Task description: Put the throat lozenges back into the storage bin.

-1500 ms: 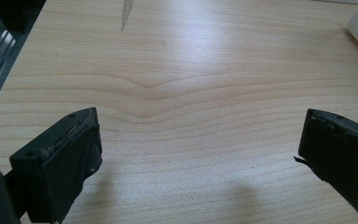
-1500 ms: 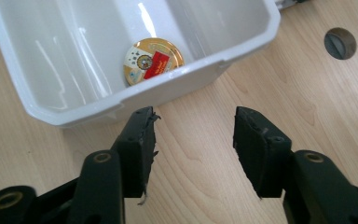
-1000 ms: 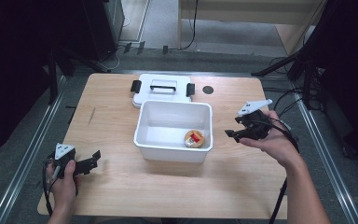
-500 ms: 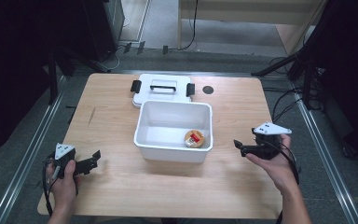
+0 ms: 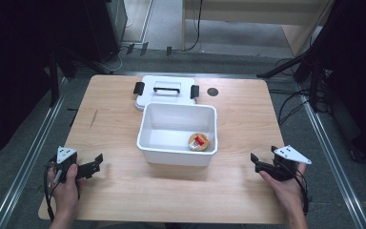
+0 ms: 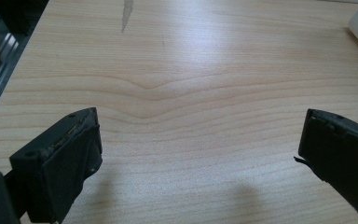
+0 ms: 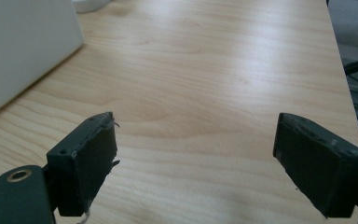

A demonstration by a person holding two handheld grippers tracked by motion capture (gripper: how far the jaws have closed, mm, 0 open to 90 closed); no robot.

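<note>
Meanwhile, at the front left corner of the wooden table (image 5: 114,119), the left gripper (image 5: 94,166) is sitting exactly where it was a second ago, held low in the person's left hand (image 5: 66,188). Its jaws are standing wide apart with nothing between them, and in the left gripper view bare wood grain is showing past them.

Moving rightward, the white bin (image 5: 145,125) is resting at the table's middle, unmoved, with a small round tan item bearing a red mark (image 5: 199,141) lying in its front right corner. The bin's white lid (image 5: 166,88), with black latches at either end, is lying flat just behind the bin, toward the far edge. A small dark disc (image 5: 212,91) is sitting just right of the lid.

Farther right, the right gripper (image 5: 257,163) is the one thing changing: a second ago it was raised beside the bin's right wall, and now it is down near the front right corner, well apart from the bin, held in the right hand (image 5: 286,188). Its jaws are also gaping wide and empty, and the right gripper view is catching the bin's outer wall at its left edge.
</note>
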